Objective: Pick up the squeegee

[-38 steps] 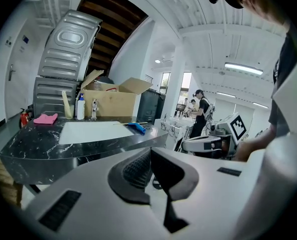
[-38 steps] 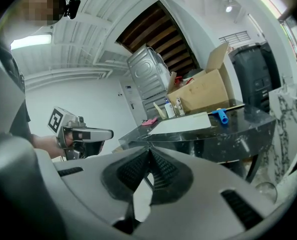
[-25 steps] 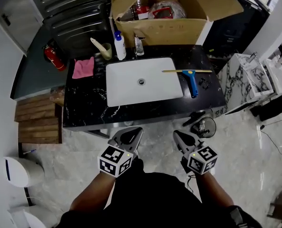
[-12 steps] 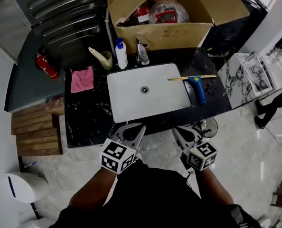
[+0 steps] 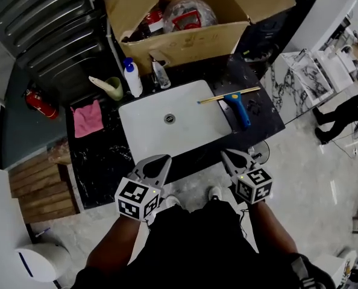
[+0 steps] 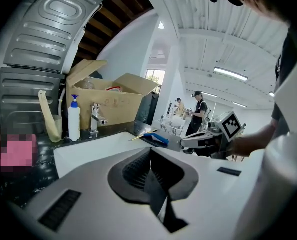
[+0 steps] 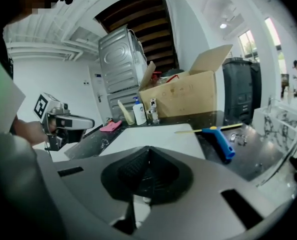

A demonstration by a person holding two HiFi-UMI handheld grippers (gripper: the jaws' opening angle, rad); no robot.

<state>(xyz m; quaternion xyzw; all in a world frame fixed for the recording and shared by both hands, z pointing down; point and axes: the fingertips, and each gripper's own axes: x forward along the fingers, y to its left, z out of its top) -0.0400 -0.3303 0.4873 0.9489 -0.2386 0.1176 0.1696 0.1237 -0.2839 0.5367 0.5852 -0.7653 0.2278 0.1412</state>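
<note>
The squeegee [image 5: 237, 108] has a blue handle and a thin yellow blade, and it lies flat on the black marble counter [image 5: 100, 161] just right of the white sink [image 5: 191, 134]. It also shows in the right gripper view as the squeegee [image 7: 221, 141] and, small and far, in the left gripper view as the squeegee [image 6: 155, 137]. My left gripper [image 5: 161, 159] hangs at the counter's front edge, shut and empty. At the front right edge my right gripper [image 5: 226, 154] is shut and empty too, short of the squeegee's handle.
An open cardboard box [image 5: 185, 38] full of items stands behind the sink. A faucet [image 5: 160, 74], a white pump bottle [image 5: 131, 77], a cup [image 5: 113, 87] and a pink cloth [image 5: 87, 118] line the back left. A marble stand [image 5: 299, 77] sits to the right, with people beyond.
Both grippers have moved forward from over the floor to the counter's front edge. The counter and sink now lie closer in the head view, shifted slightly left.
</note>
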